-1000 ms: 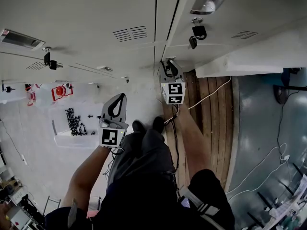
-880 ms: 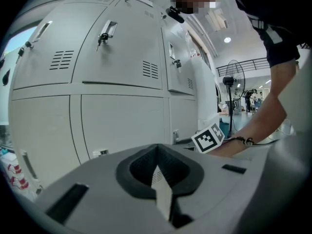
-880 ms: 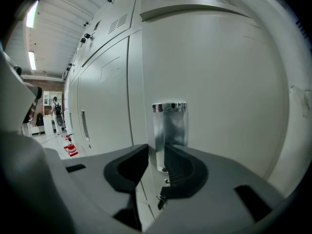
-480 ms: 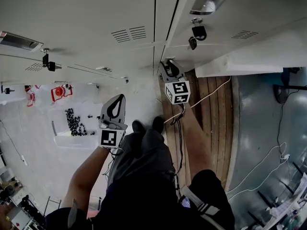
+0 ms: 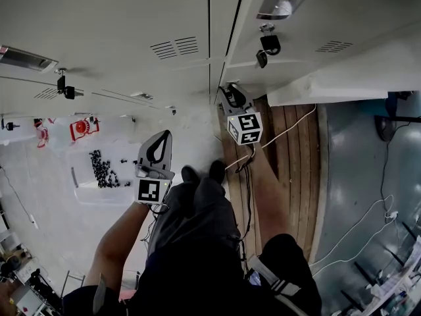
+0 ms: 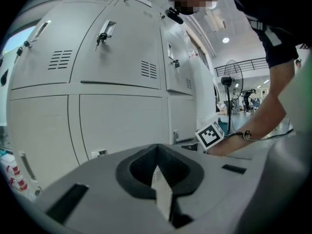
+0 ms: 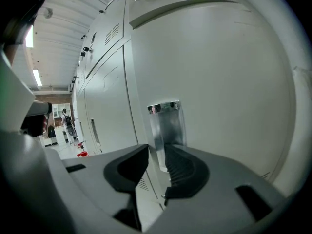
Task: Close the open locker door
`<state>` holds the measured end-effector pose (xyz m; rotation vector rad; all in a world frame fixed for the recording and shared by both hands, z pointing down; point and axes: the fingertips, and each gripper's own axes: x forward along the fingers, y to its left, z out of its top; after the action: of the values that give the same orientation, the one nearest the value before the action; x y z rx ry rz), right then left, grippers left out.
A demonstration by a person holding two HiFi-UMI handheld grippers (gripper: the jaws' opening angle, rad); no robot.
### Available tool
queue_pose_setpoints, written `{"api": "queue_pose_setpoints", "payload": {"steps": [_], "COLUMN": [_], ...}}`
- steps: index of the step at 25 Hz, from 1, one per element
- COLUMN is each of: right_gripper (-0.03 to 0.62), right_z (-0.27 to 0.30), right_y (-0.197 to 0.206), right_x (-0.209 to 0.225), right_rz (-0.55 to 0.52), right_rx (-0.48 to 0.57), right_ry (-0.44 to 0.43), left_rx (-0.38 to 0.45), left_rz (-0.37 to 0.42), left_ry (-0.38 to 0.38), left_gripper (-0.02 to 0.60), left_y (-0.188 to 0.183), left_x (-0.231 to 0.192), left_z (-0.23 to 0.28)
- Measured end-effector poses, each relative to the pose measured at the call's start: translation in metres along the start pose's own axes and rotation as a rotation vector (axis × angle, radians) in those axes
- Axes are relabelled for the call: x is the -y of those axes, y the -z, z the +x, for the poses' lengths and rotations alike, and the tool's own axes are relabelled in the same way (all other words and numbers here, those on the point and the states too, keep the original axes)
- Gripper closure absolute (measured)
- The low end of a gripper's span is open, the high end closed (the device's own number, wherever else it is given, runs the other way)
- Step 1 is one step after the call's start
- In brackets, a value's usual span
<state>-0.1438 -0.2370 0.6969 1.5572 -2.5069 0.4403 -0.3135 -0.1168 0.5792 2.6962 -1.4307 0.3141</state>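
Pale grey sheet steel forms the open locker door [image 7: 229, 82], which fills the field directly ahead of and to the right of the right gripper [image 7: 155, 152]. Its face sits at an angle to the locker bank [image 7: 105, 82] receding on that gripper's left, so the door is judged to stand swung out, not yet home. A polished metal pull [image 7: 165, 123] is fixed low down near the door's free edge and rises between the right gripper's jaws. Those jaws stand nearly together, with only a narrow gap, and appear to pinch the pull from both sides; whether the pads bear hard cannot be confirmed. Left gripper [image 6: 156, 147] hangs well apart to the left, facing the lower doors, its jaws closed tip to tip on nothing. Assessment: the door is thin, stiff and light, should swing freely on its hinges, and needs little force. The pull is smooth and narrow, so a pinch there may slip; it suits steering the edge only. A flat push on the door face beside the pull, far from the hinge side, gives the best leverage. Risk: a hard shove may slam or rebound the panel.
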Motion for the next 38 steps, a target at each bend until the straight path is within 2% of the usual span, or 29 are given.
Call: {"api": "queue_pose_setpoints", "payload": {"steps": [10, 18, 20, 22, 24, 28, 33, 38], "right_gripper": [0.482, 0.496, 0.496, 0.502, 0.505, 0.503, 0.500, 0.499], "right_z": [-0.006, -0.001, 0.000, 0.001, 0.003, 0.004, 0.005, 0.006], "right_y": [0.000, -0.002, -0.003, -0.004, -0.007, -0.009, -0.009, -0.010], "right_x": [0.001, 0.002, 0.002, 0.001, 0.000, -0.001, 0.000, 0.001], "right_rz": [0.176, 0.065, 0.033, -0.044, -0.115, -0.180, -0.173, -0.153], "right_rx": [0.040, 0.022, 0.018, 0.009, -0.003, -0.013, -0.027, -0.031], "right_ry": [-0.060, 0.029, 0.050, 0.087, 0.127, 0.182, 0.219, 0.210], "left_rx": [-0.010, -0.028, -0.031, -0.015, -0.014, -0.016, -0.022, -0.015], "left_rz": [0.002, 0.052, 0.037, 0.005, 0.010, 0.009, 0.010, 0.002], "left_ry": [0.008, 0.022, 0.017, 0.006, 0.005, 0.002, 0.000, -0.001], "left_gripper": [0.578, 0.580, 0.580, 0.578, 0.579, 0.580, 0.579, 0.578], "left_y": [0.006, 0.015, 0.014, 0.009, 0.010, 0.009, 0.012, 0.010], "left_x": [-0.002, -0.005, -0.006, -0.006, -0.008, -0.011, -0.012, -0.011], "left_z": [-0.002, -0.004, -0.004, -0.002, -0.002, -0.002, -0.003, -0.002]}}
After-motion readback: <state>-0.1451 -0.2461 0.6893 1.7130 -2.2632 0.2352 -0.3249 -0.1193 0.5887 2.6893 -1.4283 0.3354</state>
